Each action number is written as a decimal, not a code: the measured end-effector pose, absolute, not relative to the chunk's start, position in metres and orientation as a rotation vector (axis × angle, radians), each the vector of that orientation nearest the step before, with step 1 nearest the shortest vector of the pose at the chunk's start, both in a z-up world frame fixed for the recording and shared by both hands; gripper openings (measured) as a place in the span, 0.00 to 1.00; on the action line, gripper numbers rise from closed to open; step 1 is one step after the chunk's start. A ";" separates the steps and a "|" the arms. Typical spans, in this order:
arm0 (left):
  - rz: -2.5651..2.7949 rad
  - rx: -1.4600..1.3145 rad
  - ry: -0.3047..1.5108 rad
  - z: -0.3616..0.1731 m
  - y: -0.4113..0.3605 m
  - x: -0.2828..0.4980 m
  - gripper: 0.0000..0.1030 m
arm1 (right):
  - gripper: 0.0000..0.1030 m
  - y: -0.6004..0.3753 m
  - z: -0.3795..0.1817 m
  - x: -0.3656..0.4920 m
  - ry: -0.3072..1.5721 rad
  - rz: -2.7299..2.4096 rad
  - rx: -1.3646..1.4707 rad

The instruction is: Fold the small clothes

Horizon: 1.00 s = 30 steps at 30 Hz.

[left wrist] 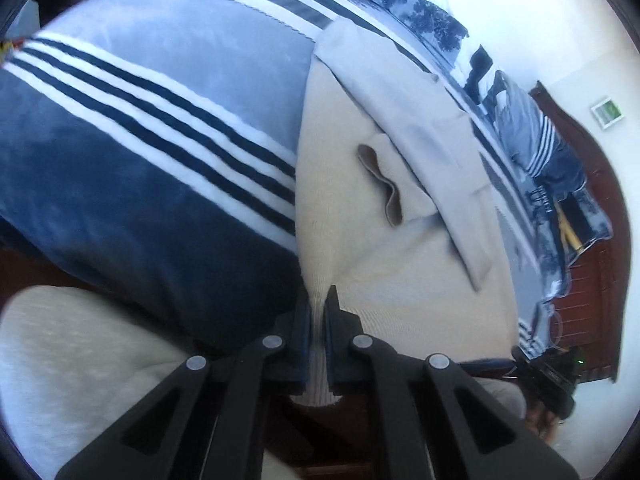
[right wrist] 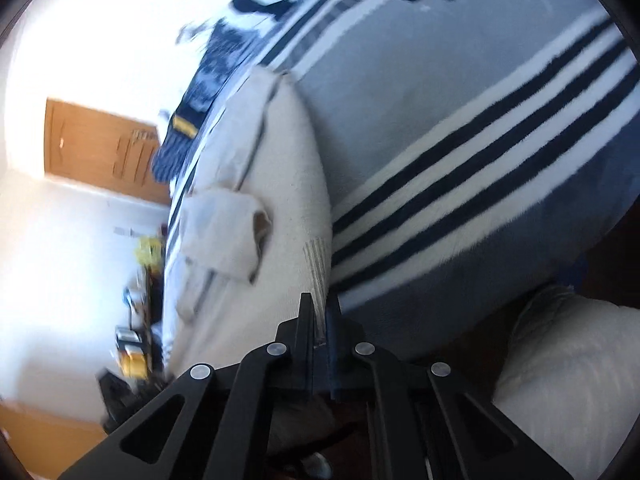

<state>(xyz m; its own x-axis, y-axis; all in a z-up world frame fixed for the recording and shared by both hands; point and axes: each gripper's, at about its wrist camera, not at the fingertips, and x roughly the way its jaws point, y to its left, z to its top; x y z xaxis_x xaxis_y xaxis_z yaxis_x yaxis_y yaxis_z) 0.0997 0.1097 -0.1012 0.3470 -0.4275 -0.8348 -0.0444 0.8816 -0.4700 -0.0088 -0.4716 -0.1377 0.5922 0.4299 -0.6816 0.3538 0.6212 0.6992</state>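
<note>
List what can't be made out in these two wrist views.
- Left wrist view: the hem of the cream garment where the left claw pinches it; the fingers cover it.
- Right wrist view: the garment's hem inside the right claw; the fingers hide it.
- Right wrist view: clutter on the floor; motion blur.
- Both views: the garment's full outline; the striped blanket and frame edges cut it off.

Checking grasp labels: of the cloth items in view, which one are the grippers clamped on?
The cream ribbed knit garment. Left gripper and right gripper each pinch its hem; the blue striped plush blanket beneath stays ungripped.
</note>
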 end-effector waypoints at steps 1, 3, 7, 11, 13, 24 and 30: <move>-0.248 -0.448 1.210 -0.103 0.111 0.100 0.05 | 0.03 -0.464 -0.133 -0.015 0.997 0.055 0.908; -0.213 -0.425 1.239 -0.117 0.110 0.102 0.05 | 0.02 -0.452 -0.136 -0.021 1.046 0.049 0.867; -0.201 -0.449 1.269 -0.131 0.109 0.098 0.05 | 0.02 -0.438 -0.149 -0.019 1.144 -0.010 0.784; -0.186 -0.391 1.233 -0.117 0.104 0.100 0.05 | 0.02 -0.435 -0.144 -0.025 1.167 -0.022 0.746; -0.169 -0.392 1.268 -0.133 0.106 0.104 0.06 | 0.02 -0.432 -0.149 -0.026 1.195 -0.038 0.721; -0.108 -0.298 1.210 -0.131 0.096 0.106 0.25 | 0.53 -0.442 -0.142 -0.016 1.113 -0.015 0.699; -0.104 -0.287 1.218 -0.137 0.093 0.108 0.41 | 0.56 -0.445 -0.143 -0.013 1.094 -0.037 0.742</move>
